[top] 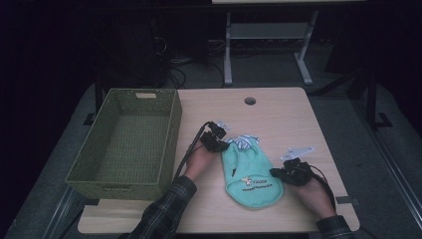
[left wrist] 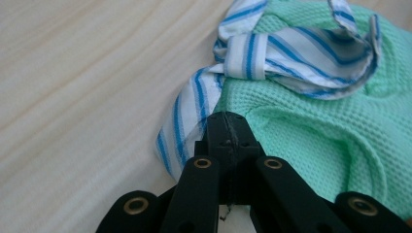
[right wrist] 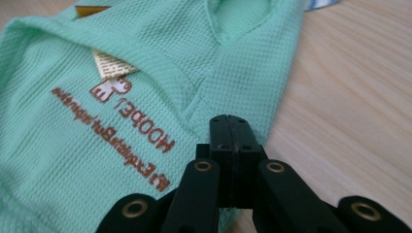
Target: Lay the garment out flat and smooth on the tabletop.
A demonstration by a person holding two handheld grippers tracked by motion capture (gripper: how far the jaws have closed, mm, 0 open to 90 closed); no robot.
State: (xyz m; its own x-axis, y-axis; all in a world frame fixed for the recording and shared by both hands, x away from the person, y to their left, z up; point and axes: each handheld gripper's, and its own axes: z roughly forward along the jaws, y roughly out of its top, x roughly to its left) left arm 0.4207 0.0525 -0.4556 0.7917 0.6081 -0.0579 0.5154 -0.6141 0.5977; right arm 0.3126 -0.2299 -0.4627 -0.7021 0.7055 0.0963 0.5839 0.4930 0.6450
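Note:
A small mint-green waffle-knit garment lies on the wooden table, its brown printed lettering facing up. A blue-and-white striped collar bunches at its far end. My left gripper is at the garment's far left corner, shut where the striped trim meets the green cloth, which puckers around the tips. My right gripper is at the garment's near right edge, shut on the hem, with a crease running into its tips.
A green woven basket stands on the table's left side, close to my left forearm. A round cable hole sits near the far edge. Beyond the table are a grey desk frame and cables on the floor.

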